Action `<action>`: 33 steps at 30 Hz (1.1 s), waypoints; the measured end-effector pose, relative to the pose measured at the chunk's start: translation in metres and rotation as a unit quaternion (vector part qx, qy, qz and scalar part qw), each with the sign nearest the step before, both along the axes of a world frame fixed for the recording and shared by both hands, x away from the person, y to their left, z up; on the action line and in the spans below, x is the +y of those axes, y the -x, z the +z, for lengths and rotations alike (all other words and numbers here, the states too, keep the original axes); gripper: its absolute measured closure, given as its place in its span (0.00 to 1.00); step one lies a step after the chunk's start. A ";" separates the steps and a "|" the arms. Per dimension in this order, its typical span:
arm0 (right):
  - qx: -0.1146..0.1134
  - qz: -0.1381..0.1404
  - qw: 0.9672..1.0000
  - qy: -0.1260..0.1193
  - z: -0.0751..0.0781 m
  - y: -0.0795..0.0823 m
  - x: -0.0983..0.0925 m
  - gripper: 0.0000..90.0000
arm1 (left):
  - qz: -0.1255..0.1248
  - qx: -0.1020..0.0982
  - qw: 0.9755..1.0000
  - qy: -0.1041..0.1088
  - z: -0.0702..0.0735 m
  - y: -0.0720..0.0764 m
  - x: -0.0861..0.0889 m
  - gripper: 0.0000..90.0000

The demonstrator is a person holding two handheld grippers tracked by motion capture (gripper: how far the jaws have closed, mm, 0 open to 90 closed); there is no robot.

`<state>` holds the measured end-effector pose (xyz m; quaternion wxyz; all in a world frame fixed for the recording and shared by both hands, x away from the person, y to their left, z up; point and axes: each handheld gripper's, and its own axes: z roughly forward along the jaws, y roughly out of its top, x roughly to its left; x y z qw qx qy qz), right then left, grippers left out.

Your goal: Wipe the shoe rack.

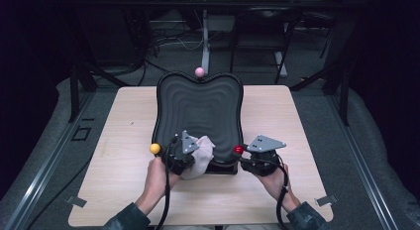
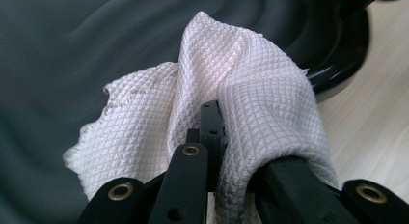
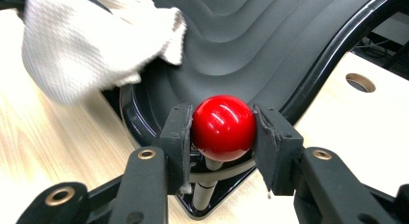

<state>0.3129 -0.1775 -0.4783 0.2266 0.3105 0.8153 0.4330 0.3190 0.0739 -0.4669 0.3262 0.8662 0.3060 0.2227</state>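
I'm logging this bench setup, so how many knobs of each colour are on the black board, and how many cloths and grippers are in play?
Red knob: 1
Yellow knob: 1
Pink knob: 1
White cloth: 1
Black board: 1
Grippers: 2, the left gripper and the right gripper
Total: 7

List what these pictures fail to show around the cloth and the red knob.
- Left hand-held gripper view: the white cloth wraps its jaws, hiding their tips and the tray surface beneath.
- Right hand-held gripper view: the red knob hides most of its stem.
- High view: the pink ball is too small to show its mounting.
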 end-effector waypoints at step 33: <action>-0.003 -0.007 1.000 0.001 -0.001 0.000 0.000 0.67 | -0.008 -0.003 1.000 0.019 -0.006 0.003 -0.009 0.96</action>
